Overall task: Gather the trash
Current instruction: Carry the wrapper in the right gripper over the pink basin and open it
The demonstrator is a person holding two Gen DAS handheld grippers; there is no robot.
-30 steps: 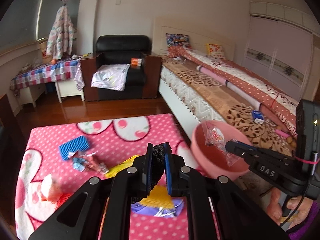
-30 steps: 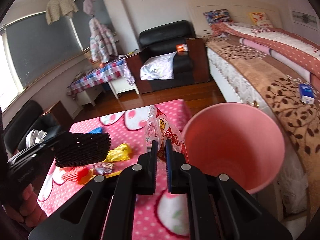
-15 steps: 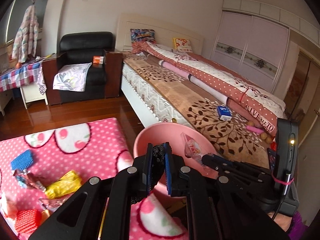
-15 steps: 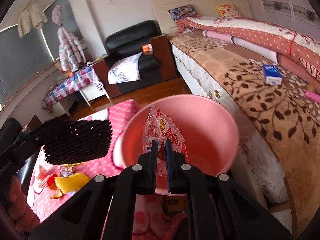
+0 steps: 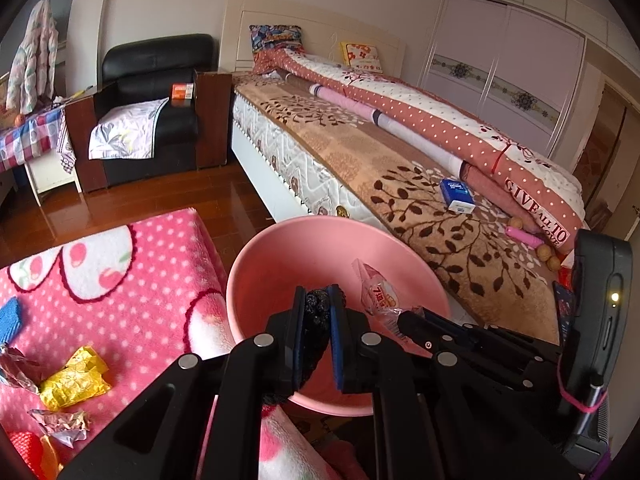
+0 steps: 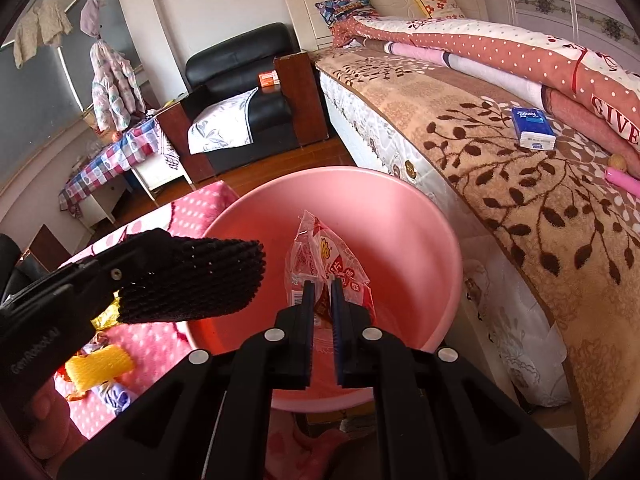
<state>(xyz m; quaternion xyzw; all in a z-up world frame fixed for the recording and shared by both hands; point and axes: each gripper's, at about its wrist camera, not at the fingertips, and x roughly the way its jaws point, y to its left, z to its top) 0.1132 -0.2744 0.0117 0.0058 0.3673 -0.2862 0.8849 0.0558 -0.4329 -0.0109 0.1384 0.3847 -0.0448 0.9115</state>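
Left wrist view: my left tool (image 5: 316, 312) is clamped on black foam netting (image 5: 314, 322), mostly hidden between the pads, now over the pink basin (image 5: 280, 256) instead of the tabletop (image 5: 132, 280).

Right wrist view: my right tool (image 6: 322, 300) pinches a clear snack wrapper (image 6: 320, 258), lower inside the basin (image 6: 400, 240) than before.

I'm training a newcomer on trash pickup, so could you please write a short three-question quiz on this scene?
1. What does the left gripper hold?
2. True or false: the snack wrapper in the right gripper hangs over the pink bin.
3. What lies on the bed: A) blue tissue pack B) shoe C) cup?

Key: 1. A black foam net. 2. True. 3. A, the tissue pack.
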